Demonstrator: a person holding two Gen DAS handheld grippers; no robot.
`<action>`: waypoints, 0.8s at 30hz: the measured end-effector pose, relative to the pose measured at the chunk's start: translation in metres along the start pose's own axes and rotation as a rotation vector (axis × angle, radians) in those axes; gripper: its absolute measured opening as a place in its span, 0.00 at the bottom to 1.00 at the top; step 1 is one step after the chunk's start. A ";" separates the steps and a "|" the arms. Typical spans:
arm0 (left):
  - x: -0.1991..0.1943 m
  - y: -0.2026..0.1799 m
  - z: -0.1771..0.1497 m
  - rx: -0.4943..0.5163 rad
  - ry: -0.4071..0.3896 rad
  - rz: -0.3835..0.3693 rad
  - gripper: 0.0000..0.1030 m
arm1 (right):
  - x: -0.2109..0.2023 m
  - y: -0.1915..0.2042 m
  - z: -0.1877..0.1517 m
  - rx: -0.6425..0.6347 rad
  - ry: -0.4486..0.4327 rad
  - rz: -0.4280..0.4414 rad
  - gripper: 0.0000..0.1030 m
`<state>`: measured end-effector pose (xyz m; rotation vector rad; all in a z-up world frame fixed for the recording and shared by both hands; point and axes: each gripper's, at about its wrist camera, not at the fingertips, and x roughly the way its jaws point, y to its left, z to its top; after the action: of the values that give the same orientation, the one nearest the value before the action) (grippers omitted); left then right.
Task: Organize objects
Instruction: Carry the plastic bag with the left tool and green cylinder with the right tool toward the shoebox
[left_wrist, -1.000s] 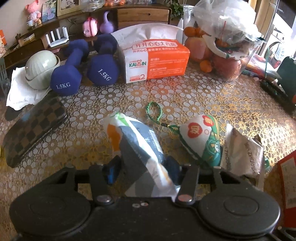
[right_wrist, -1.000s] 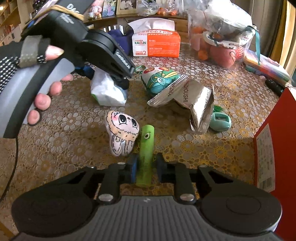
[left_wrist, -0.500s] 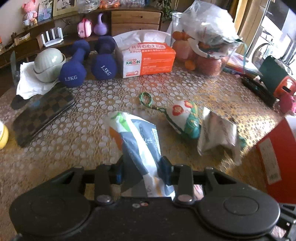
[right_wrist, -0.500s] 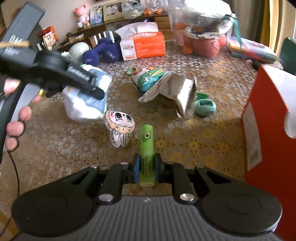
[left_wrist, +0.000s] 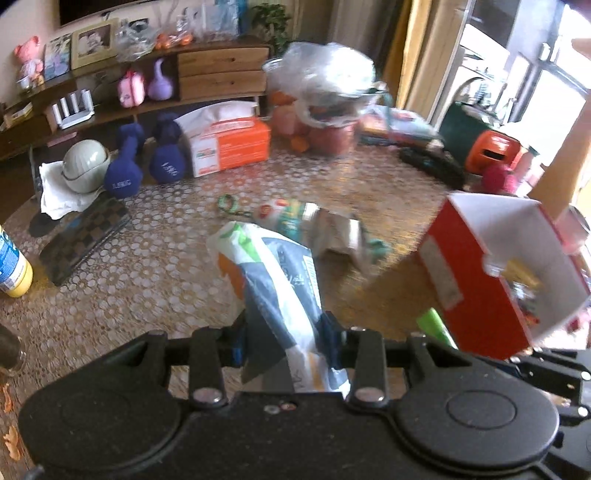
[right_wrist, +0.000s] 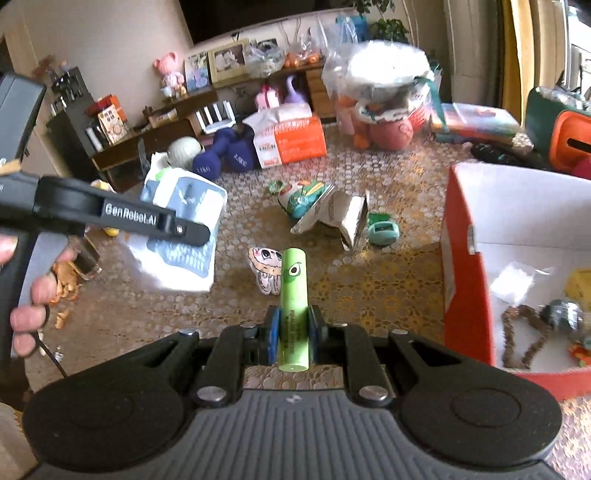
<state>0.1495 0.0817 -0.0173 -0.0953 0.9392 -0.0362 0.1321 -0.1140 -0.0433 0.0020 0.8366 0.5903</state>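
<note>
While the left gripper (left_wrist: 282, 341) pinches a snack bag (left_wrist: 275, 291), its fingers have just tightened. Right gripper (right_wrist: 292, 328) is clamped on a green tube (right_wrist: 293, 308), red box (right_wrist: 467, 258) at three o'clock.

You hold a crinkled, glossy plastic pouch (left_wrist: 273, 280) and a smooth matt green tube (right_wrist: 293, 302). The red box (right_wrist: 466, 266) looks like cardboard, white inside. The foil wrapper (right_wrist: 341, 218) is shiny and creased. The tablecloth (right_wrist: 369, 280) has a lace pattern.

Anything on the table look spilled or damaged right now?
Yes: a torn-open foil packet lies crumpled mid-table against the plush pouch, and orange-brown scraps are scattered at the table's left edge.
</note>
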 end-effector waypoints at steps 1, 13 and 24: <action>-0.005 -0.005 -0.002 0.005 -0.002 -0.012 0.36 | -0.006 0.000 -0.001 0.000 -0.008 0.001 0.15; -0.054 -0.071 -0.019 0.101 -0.046 -0.089 0.36 | -0.075 -0.010 -0.011 0.016 -0.094 -0.019 0.15; -0.062 -0.136 -0.018 0.196 -0.057 -0.129 0.37 | -0.109 -0.046 -0.018 0.064 -0.128 -0.060 0.15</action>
<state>0.0993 -0.0507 0.0355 0.0250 0.8675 -0.2434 0.0861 -0.2105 0.0098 0.0721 0.7281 0.5014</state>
